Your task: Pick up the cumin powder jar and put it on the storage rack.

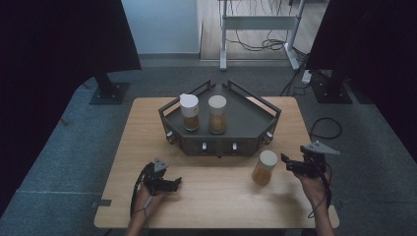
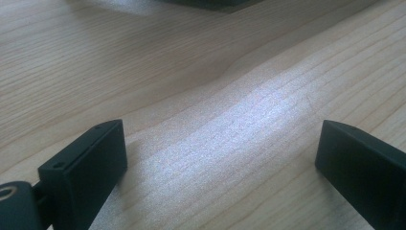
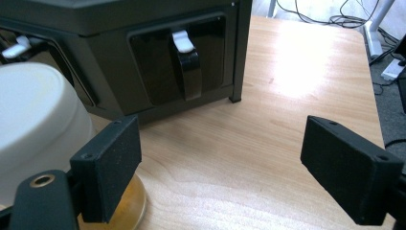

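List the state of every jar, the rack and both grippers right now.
jar on the table: upright, white lid on, beside the right gripper, not held.
left jar on the rack: upright, lidded.
right jar on the rack: upright, lidded.
rack: on the table, two jars on its top.
left gripper: open, nothing between its fingers.
right gripper: open, fingers not yet around the jar.
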Motion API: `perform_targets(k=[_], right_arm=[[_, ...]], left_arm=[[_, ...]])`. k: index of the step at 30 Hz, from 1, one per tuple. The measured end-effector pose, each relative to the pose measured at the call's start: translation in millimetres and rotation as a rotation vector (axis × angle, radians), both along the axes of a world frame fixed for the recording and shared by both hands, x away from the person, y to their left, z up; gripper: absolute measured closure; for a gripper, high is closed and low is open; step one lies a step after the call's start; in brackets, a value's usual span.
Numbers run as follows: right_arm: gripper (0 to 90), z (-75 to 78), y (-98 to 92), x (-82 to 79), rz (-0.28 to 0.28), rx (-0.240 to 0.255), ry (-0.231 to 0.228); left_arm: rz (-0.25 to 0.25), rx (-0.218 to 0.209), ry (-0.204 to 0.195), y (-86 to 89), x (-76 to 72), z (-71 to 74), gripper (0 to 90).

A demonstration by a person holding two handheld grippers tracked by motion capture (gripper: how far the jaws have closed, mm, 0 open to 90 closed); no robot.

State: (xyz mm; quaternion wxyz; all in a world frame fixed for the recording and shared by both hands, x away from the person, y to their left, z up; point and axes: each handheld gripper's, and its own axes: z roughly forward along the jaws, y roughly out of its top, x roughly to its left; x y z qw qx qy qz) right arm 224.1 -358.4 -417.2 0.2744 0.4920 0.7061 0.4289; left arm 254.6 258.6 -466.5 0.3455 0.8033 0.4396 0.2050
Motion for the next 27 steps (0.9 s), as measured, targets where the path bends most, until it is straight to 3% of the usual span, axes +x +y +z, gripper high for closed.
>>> perform_targets(k=[27], right_arm=[[13.2,-31.5,2.0,-3.7,-0.017,-0.017,0.069]], left_arm=[[0.002,0.0,0.0,-0.2,-0.4,-0.1,3.6]])
